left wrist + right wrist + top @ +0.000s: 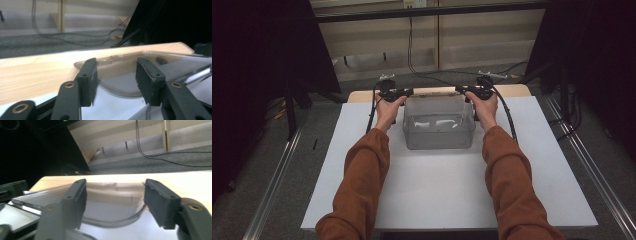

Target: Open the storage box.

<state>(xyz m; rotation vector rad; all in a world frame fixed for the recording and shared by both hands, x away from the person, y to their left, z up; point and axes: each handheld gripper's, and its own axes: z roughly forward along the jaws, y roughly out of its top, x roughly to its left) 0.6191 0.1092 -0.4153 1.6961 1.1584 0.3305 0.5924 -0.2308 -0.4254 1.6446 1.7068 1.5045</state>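
Our grippers stand at the far corners of the bin (439,131).

We hold the left gripper (406,93) and right gripper (462,90) with jaws apart, each astride a far corner of the clear bin's rim, pads not pressing. The bin sits near the table's (452,190) far edge, midway across.

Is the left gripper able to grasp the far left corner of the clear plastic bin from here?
Probably yes: the left gripper already straddles the clear plastic bin corner, jaws apart, nothing between.
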